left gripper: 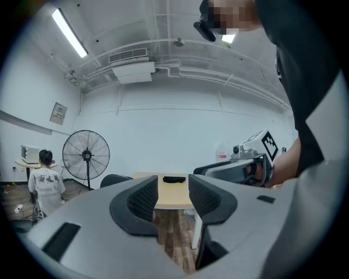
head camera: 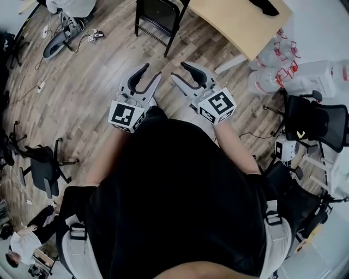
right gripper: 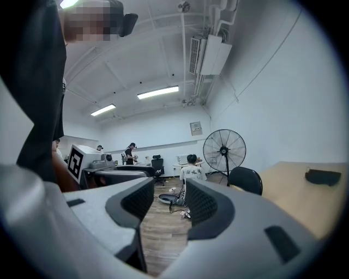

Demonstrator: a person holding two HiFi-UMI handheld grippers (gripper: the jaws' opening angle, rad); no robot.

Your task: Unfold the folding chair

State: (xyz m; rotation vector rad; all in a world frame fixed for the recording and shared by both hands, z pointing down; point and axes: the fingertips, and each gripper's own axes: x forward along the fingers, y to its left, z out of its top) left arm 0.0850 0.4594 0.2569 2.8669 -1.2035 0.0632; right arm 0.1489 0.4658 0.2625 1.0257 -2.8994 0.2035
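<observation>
both grippers are held out side by side in front of the person, above the wooden floor (head camera: 98, 92). the left gripper (head camera: 152, 72) has its jaws partly apart with nothing between them; its own view shows only floor and the counter (left gripper: 163, 197) through the gap. the right gripper (head camera: 180, 71) is also parted and empty, with bare floor between its pads (right gripper: 203, 204). the black folding chair (head camera: 158, 16) stands on the floor ahead of both grippers, well apart from them, just beside the light wooden counter (head camera: 234, 22). how far it is opened i cannot tell. a dark object (left gripper: 174, 179) lies on the counter. a standing fan (right gripper: 224, 151) is behind the chair.
</observation>
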